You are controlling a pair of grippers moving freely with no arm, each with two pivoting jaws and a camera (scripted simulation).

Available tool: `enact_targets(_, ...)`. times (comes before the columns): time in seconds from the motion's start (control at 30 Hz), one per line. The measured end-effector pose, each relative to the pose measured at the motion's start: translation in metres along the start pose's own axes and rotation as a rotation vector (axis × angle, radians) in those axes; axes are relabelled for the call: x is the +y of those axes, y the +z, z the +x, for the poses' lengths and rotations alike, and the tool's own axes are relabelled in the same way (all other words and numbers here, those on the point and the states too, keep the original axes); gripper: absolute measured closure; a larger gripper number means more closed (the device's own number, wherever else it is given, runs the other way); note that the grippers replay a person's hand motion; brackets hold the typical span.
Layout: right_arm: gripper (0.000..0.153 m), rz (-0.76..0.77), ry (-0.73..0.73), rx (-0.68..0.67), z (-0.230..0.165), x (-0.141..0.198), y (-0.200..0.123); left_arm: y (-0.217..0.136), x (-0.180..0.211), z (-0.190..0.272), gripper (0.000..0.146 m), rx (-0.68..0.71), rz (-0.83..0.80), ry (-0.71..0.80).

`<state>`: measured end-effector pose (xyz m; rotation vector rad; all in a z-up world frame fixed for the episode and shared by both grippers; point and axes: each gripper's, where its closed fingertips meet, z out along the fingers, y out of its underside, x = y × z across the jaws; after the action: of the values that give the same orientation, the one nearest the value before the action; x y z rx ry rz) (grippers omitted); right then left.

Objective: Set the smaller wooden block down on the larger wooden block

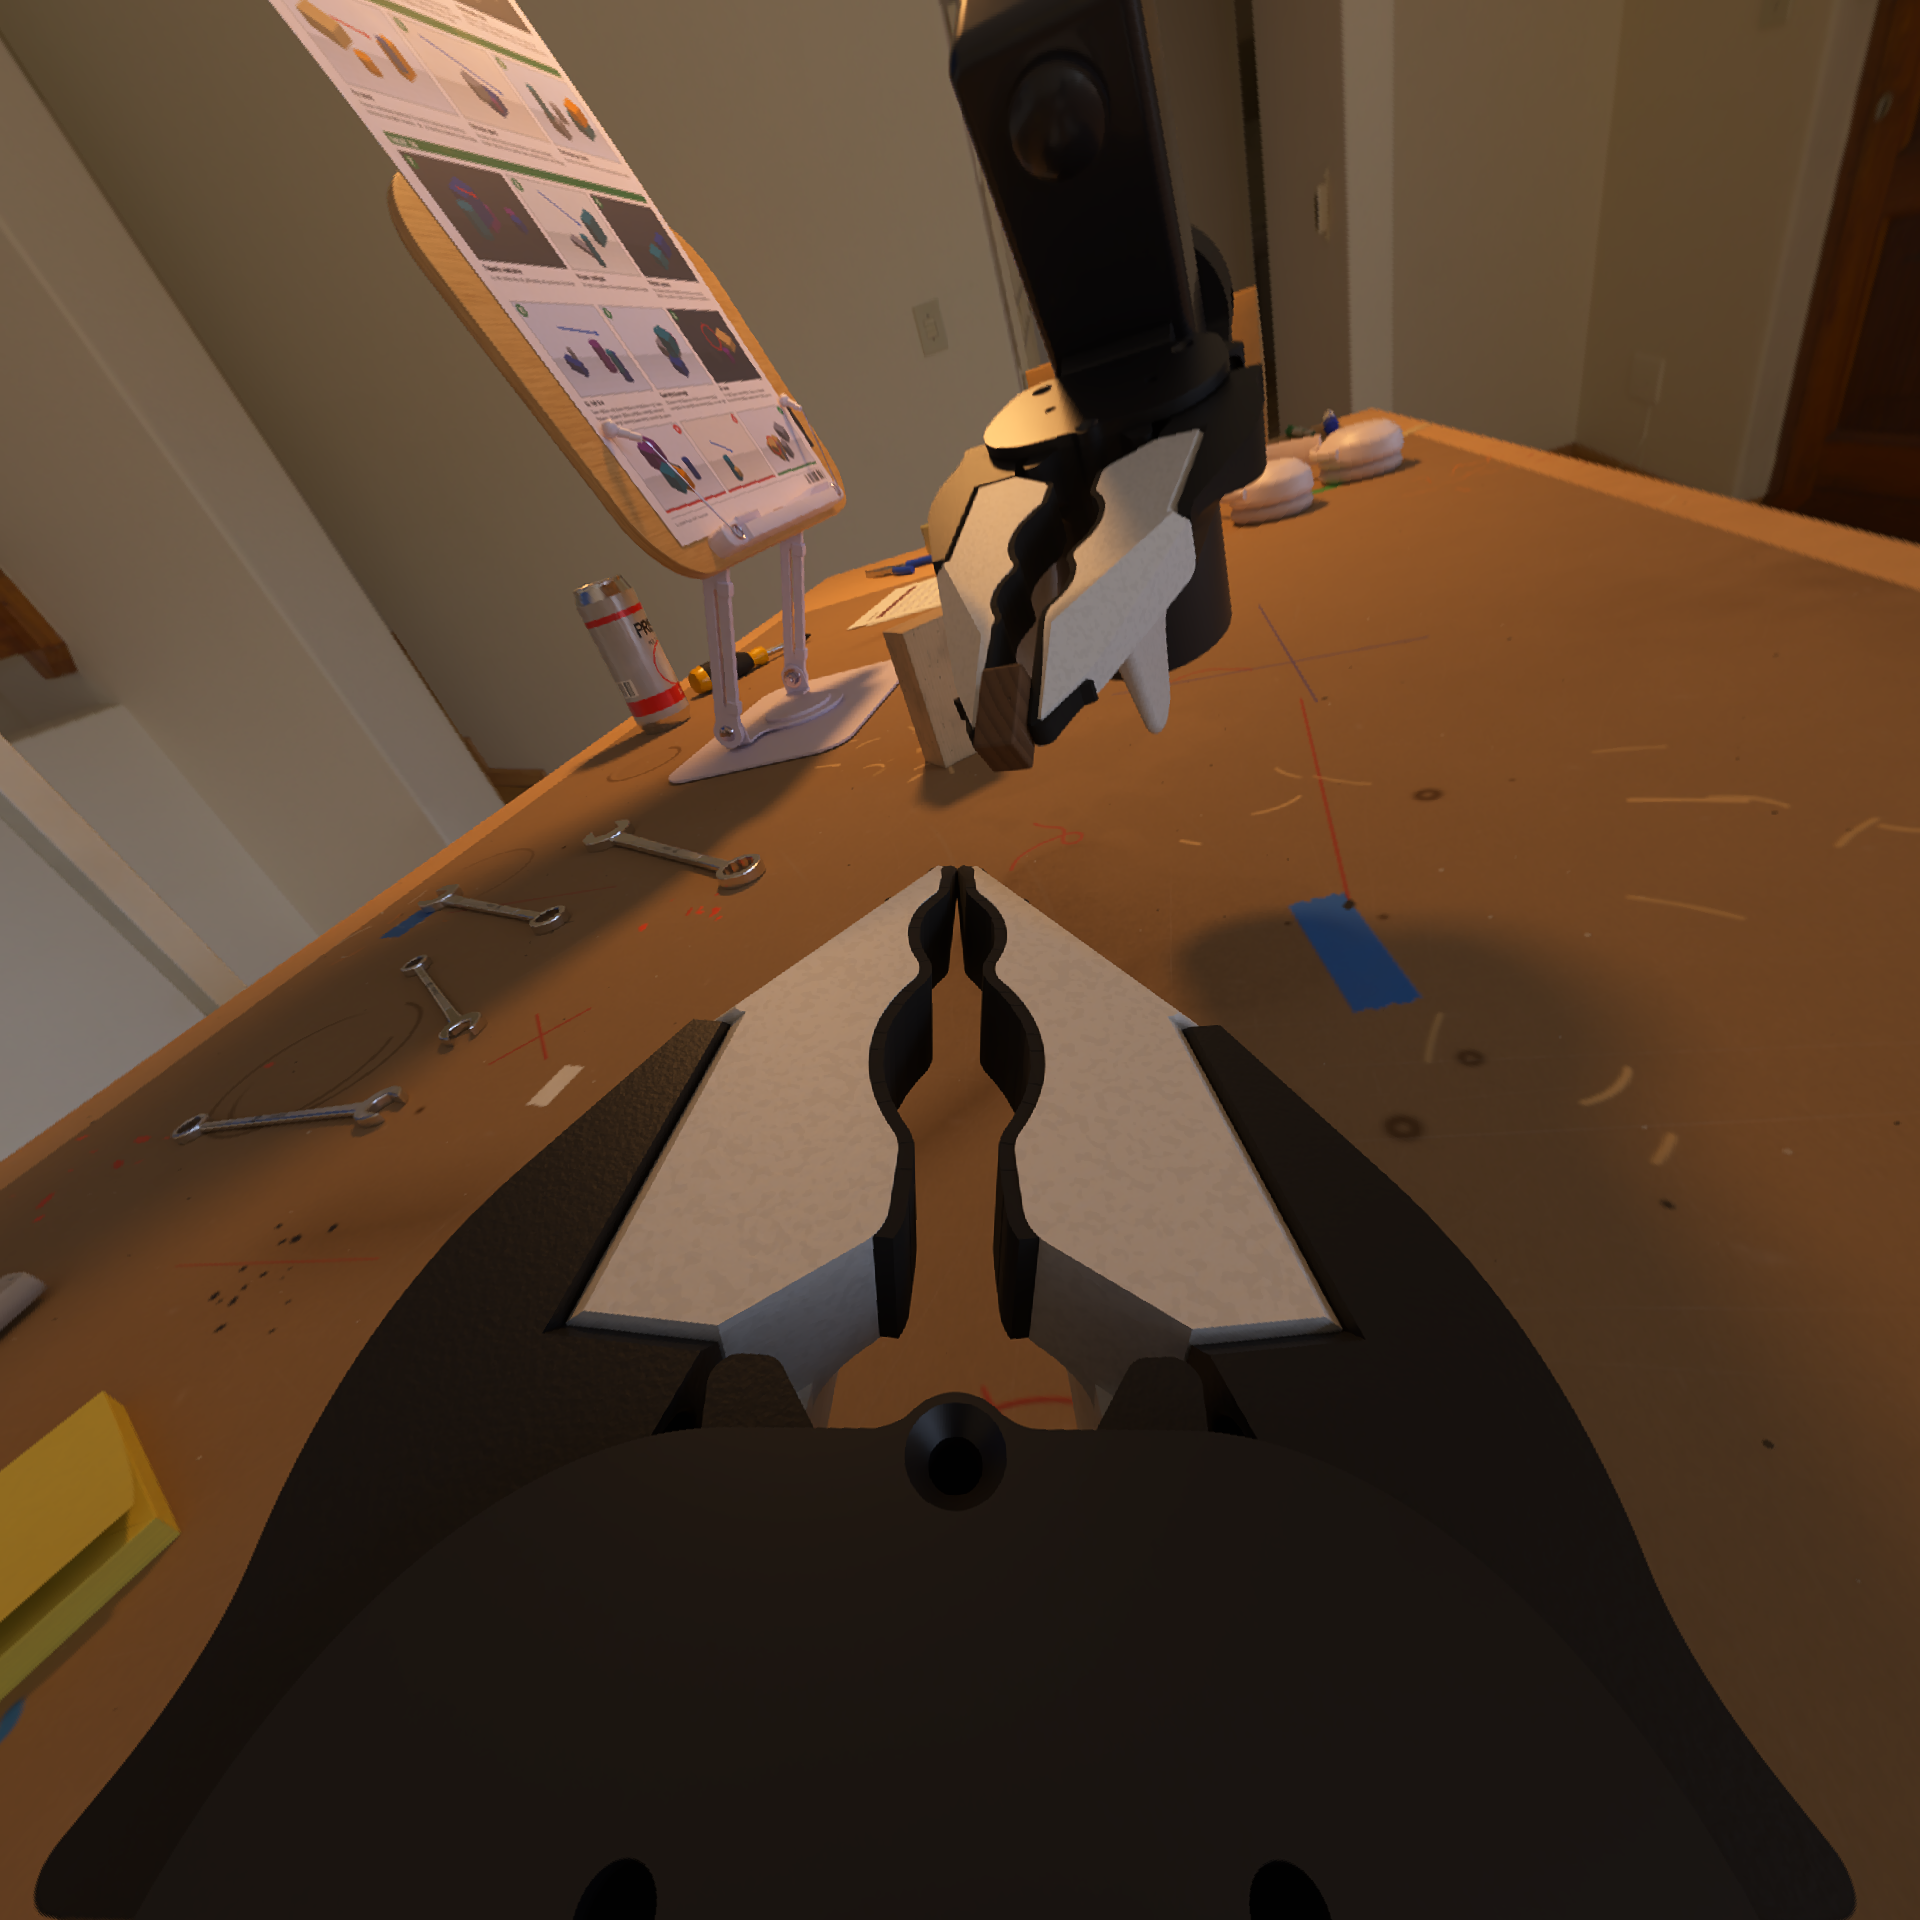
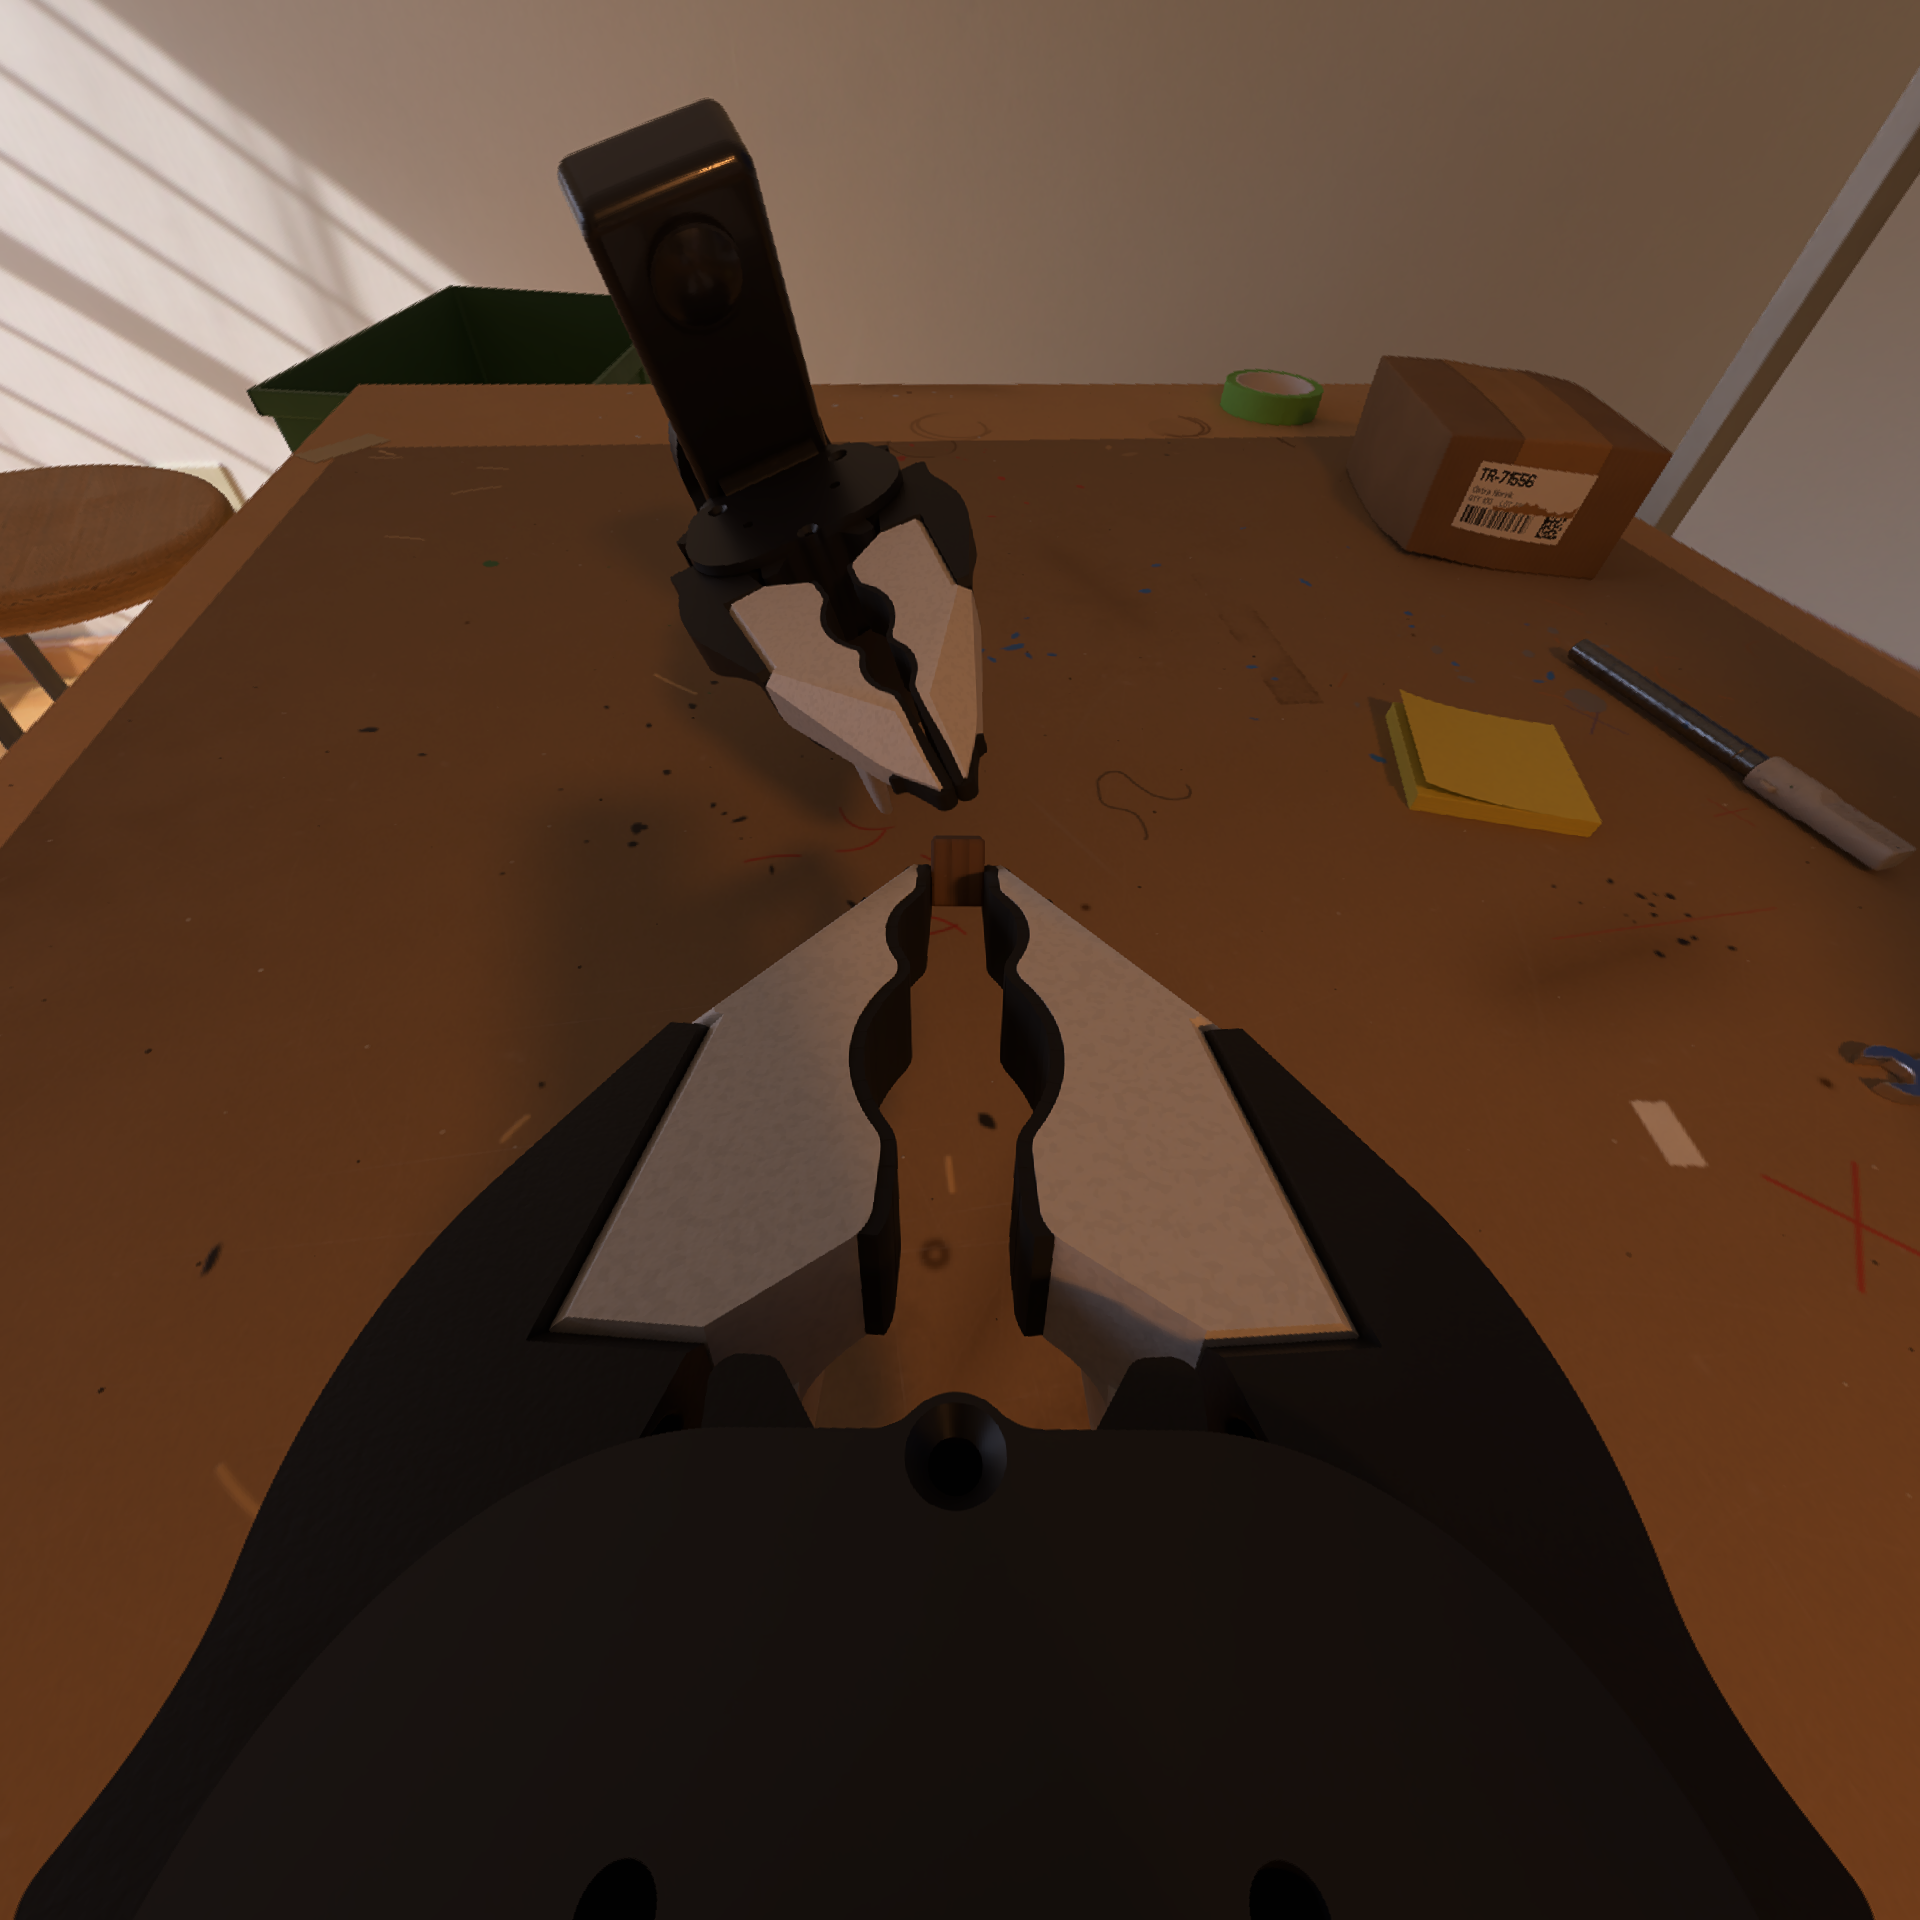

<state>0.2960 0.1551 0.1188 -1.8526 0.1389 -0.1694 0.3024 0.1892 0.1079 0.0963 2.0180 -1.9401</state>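
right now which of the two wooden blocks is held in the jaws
The smaller, dark wooden block, clamped by the right gripper. The larger pale wooden block stands free on the table just behind it.

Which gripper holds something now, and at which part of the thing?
The right gripper grips the small dark wooden block at its fingertips, pinching two opposite sides. The left gripper is shut and holds nothing.

Ahead of my left gripper [image 1: 957, 883] the table [image 1: 1558, 1091] lies bare up to the pale block [image 1: 930, 691]. My right gripper [image 1: 1003, 727] hangs just right of that block, blocking approach there. Spanners [image 1: 675, 854] lie left; a stand [image 1: 779, 717] and can [image 1: 632, 652] crowd the far left.
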Motion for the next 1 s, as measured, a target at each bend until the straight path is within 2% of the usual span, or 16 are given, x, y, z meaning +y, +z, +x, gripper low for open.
enact_targets(0.3,0.143,0.0,0.005,0.021,0.002,0.0,0.004,0.001,0.007,-0.008,0.146,-0.051,-0.042,0.033)
enact_targets(0.4,0.143,-0.001,-0.01,0.059,0.007,0.0,0.004,0.0,0.013,-0.02,0.146,-0.124,-0.078,0.062)
enact_targets(0.77,0.143,0.022,-0.098,0.247,0.027,-0.008,-0.005,-0.023,0.041,-0.087,0.146,-0.532,-0.284,0.091)
enact_targets(0.9,0.143,0.04,-0.12,0.35,0.039,-0.016,-0.013,-0.032,0.048,-0.099,0.146,-0.607,-0.348,0.161)
enact_targets(1.0,0.144,0.003,-0.193,0.455,0.047,-0.034,-0.025,-0.037,0.049,-0.104,0.146,-0.645,-0.355,0.17)
